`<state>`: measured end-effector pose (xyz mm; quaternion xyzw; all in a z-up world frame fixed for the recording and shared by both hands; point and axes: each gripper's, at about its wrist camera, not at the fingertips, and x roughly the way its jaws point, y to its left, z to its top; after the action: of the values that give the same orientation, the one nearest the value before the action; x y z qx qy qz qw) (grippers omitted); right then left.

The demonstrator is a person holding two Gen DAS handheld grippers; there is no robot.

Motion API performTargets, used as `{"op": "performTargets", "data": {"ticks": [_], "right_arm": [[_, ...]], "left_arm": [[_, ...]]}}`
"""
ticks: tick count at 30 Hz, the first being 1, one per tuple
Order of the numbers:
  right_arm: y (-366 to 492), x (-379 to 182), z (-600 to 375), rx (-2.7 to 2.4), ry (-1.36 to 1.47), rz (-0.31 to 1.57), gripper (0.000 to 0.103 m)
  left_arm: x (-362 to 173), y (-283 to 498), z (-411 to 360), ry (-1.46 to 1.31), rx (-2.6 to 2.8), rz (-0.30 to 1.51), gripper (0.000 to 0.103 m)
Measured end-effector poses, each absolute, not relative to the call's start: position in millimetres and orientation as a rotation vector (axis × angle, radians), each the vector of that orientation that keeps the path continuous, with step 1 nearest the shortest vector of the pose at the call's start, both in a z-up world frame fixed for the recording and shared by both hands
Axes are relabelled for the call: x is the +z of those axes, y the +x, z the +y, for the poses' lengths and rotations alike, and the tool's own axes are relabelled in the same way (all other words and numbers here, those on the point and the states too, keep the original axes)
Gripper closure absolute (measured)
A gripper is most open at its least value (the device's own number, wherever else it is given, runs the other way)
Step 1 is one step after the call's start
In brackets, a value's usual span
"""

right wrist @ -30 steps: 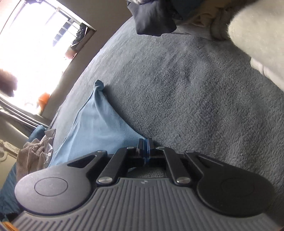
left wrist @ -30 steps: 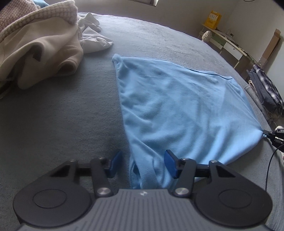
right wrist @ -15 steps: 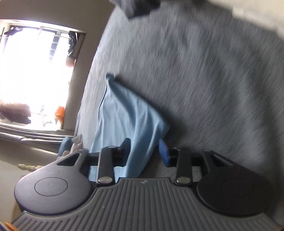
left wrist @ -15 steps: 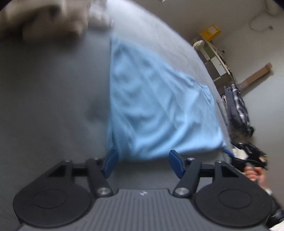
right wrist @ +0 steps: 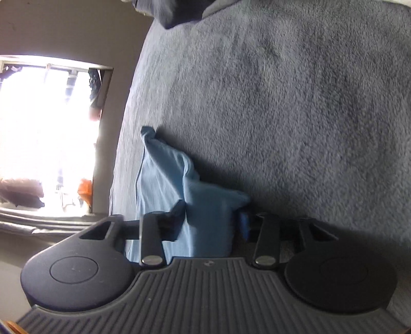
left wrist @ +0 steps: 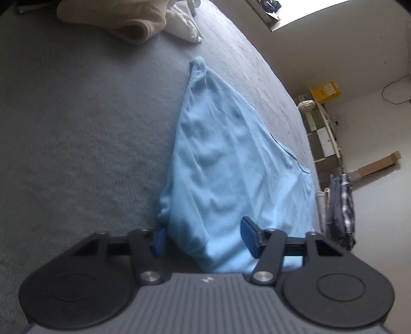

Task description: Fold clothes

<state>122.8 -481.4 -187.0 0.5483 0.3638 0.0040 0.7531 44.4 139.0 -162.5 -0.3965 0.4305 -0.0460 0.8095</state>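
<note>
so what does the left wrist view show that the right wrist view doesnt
Only the left wrist view shows the beige garment and white cloth heaped at the far end of the bed, a yellow box on a desk, and a plaid garment beside the bed.

Only the right wrist view shows a bright window and a dark garment at the top.

Both show the light blue shirt on the grey blanket, with blue fabric between each gripper's closing jaws: left gripper, right gripper.

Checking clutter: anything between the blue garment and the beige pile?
Nothing. In the left wrist view only bare grey bedcover separates the blue garment from the beige pile.
</note>
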Motion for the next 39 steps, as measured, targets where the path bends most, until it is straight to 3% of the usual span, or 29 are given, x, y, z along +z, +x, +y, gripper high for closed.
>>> {"op": "performTargets", "data": {"ticks": [2, 11, 15, 19, 22, 23, 25, 27, 28, 33, 39], "right_arm": [[125, -188, -480, -0.018, 1.169, 0.788, 0.095], [93, -148, -474, 0.041, 1.045, 0.754, 0.098], [49, -135, -477, 0.058, 1.05, 0.805, 0.098], [1, -135, -474, 0.064, 1.02, 0.882, 0.098], [-15, -155, -470, 0.059, 0.985, 0.957, 0.094], [-17, -162, -470, 0.046, 0.946, 0.987, 0.089], [-18, -167, -477, 0.034, 0.954, 1.002, 0.088], [-27, -157, -487, -0.004, 0.936, 0.979, 0.083], [-32, -147, -491, -0.045, 0.868, 0.97, 0.082], [-26, -97, -473, -0.148, 0.448, 0.979, 0.08], [-6, -74, -349, 0.348, 0.026, 0.84, 0.082]], "left_arm": [[-160, 48, 139, -0.803, -0.056, 0.926, 0.092], [-113, 8, 167, -0.859, -0.056, 0.836, 0.094], [-98, -25, 176, -0.817, -0.071, 0.883, 0.094], [-120, -67, 183, -0.816, -0.035, 1.007, 0.094], [-155, -80, 185, -0.768, 0.0, 1.123, 0.084], [-161, -83, 188, -0.775, -0.002, 1.116, 0.083], [-151, -86, 190, -0.722, -0.006, 1.088, 0.08], [-136, -89, 190, -0.611, 0.004, 1.051, 0.061], [-125, -93, 188, -0.532, 0.018, 1.035, 0.058], [-81, -102, 172, -0.252, -0.003, 0.953, 0.052], [-81, -77, 112, -0.153, -0.225, 0.916, 0.051]]}}
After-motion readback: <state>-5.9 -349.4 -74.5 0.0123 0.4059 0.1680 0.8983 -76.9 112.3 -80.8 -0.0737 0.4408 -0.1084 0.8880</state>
